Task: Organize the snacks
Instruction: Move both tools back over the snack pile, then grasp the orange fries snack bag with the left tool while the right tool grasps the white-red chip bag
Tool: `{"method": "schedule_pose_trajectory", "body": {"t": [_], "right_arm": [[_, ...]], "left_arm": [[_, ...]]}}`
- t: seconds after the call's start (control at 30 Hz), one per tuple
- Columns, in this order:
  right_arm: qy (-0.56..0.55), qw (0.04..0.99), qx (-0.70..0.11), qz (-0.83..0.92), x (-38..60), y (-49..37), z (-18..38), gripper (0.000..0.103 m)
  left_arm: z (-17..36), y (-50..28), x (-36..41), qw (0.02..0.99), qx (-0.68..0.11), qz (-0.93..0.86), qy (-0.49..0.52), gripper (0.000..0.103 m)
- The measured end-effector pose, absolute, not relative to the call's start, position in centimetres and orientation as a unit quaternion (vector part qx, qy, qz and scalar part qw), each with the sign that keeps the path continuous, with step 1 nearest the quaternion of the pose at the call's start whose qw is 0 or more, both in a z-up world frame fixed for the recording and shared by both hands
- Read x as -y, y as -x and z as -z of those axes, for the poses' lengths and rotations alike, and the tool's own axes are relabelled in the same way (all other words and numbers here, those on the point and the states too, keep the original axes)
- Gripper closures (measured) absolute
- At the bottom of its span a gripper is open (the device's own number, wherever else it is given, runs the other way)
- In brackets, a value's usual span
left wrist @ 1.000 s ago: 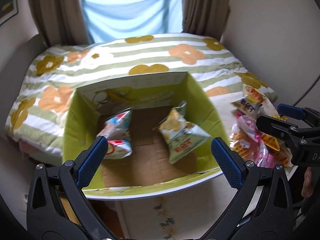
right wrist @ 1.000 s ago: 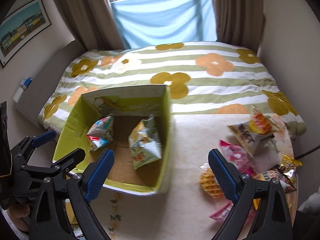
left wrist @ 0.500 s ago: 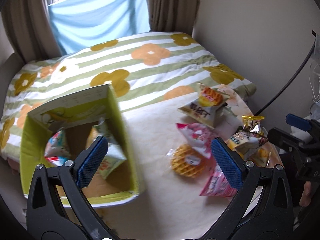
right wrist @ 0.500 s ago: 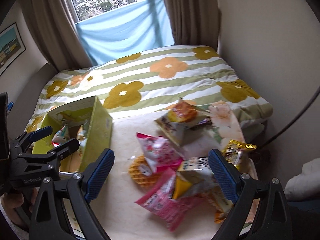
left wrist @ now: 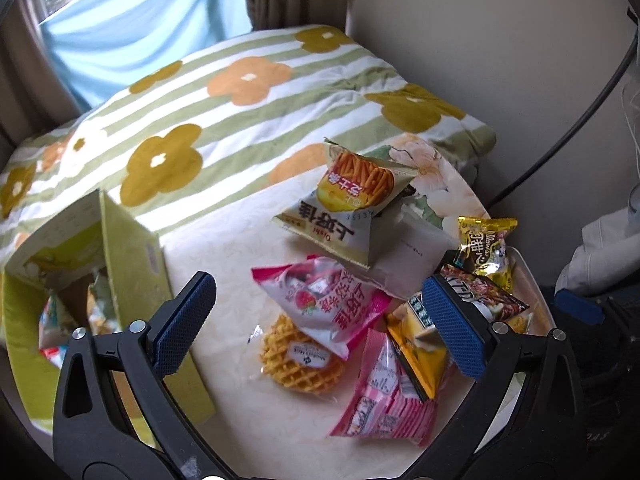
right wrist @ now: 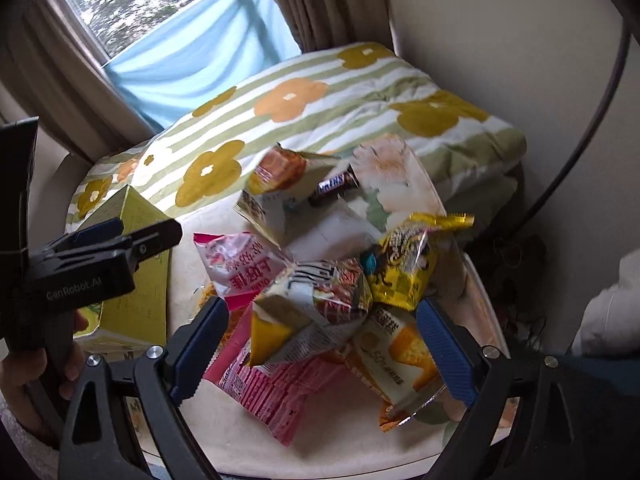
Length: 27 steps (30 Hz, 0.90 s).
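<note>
Window: set in the far wall, daylight admitted, blurred foliage seen through the glass. Light-blue fabric panel: stretched across the lower part of the window. Brown pleated curtains: hung at both sides of the window. Plain cream wall: bounding the room on the right. Black cable: curved down along that wall. Bed with a green-and-white striped quilt printed with orange and mustard flowers: placed beneath the window. Cream surface with a faint floral print: set against the near edge of the bed.
</note>
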State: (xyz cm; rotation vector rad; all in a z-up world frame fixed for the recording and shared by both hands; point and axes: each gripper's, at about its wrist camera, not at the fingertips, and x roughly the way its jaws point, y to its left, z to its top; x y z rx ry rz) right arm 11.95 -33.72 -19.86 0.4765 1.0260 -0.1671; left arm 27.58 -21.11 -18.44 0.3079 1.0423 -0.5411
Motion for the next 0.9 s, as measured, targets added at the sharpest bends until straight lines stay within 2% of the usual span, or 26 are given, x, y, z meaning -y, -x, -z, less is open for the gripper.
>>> {"method": "schedule_pose_trajectory", "body": {"t": [0.3, 0.73, 0.9], "right_arm": [[-0.278, 0.814, -0.495, 0.121, 32.7, -13.5, 23.3, 0.009], [-0.287, 0.813, -0.481, 0.161, 30.9, -14.8, 26.1, 0.009], [-0.283, 0.821, -0.466, 0.17, 30.7, -15.1, 25.8, 0.009]], "left_arm": [[23.8, -33.3, 26.1, 0.779, -0.503, 0.299, -0.226, 0.001], [29.2, -36.9, 28.9, 0.755, -0.517, 0.324, -0.241, 0.001], [29.8, -37.0, 29.1, 0.751, -0.518, 0.33, -0.243, 0.014]]}}
